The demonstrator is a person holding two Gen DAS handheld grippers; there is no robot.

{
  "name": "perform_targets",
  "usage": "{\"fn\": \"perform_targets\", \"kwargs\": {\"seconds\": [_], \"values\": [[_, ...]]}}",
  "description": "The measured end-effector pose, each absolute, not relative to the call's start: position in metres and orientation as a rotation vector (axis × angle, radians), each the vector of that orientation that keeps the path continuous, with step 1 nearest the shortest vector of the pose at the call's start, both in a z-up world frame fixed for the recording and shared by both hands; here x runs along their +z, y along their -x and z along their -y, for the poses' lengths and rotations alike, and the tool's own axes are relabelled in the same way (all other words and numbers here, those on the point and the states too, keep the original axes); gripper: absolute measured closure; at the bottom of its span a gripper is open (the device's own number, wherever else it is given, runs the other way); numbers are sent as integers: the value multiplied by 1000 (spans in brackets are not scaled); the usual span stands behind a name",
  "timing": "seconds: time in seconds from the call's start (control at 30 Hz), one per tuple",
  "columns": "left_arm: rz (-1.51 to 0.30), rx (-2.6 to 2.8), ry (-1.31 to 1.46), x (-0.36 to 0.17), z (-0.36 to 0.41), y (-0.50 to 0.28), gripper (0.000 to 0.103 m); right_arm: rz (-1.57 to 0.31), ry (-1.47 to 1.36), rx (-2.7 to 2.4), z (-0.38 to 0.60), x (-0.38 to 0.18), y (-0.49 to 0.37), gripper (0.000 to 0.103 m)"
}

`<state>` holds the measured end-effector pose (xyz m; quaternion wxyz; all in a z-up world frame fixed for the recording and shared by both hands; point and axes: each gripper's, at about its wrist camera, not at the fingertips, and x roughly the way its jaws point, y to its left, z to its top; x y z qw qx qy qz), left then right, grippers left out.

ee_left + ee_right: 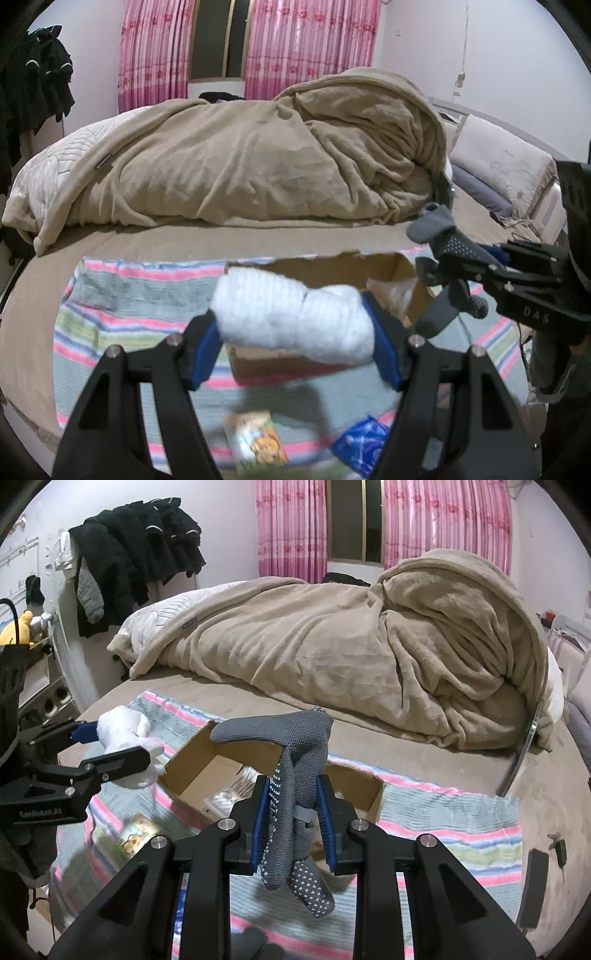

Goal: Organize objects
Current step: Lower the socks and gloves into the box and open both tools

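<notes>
White sock (295, 317) betw left gripper (295, 347) pads

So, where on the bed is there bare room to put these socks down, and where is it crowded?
Free: the tan sheet between the heaped blanket and the cardboard box, and the striped cloth right of the box. Crowded: the box already holds items, and the cloth's near edge carries a snack packet and a blue packet.
</notes>
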<state>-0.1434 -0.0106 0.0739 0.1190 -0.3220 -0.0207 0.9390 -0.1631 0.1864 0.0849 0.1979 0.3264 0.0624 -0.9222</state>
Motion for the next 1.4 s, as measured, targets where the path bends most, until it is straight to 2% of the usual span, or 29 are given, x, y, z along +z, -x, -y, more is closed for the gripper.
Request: {"fn": "perform_targets", "kwargs": {"seconds": [0.27, 0.8, 1.03, 1.1, 1.23, 1.4], "values": [[178, 2675, 1069, 41, 18, 190, 33, -114, -972, -2555, -181, 64, 198, 76], [102, 2644, 1225, -15, 6, 233, 31, -66, -1190, -2437, -160, -8, 241, 76], [54, 2632, 1242, -14, -1, 230, 23, -63, -1217, -2443, -160, -12, 243, 76], [68, 2631, 1248, -13, -1, 229, 19, -68, -1220, -2447, -160, -12, 243, 73], [78, 2631, 1255, -9, 0, 225, 18, -69, -1197, -2467, -162, -7, 238, 57], [71, 2636, 1242, -2, 0, 215, 15, -58, -1160, -2476, -165, 5, 228, 53]]}}
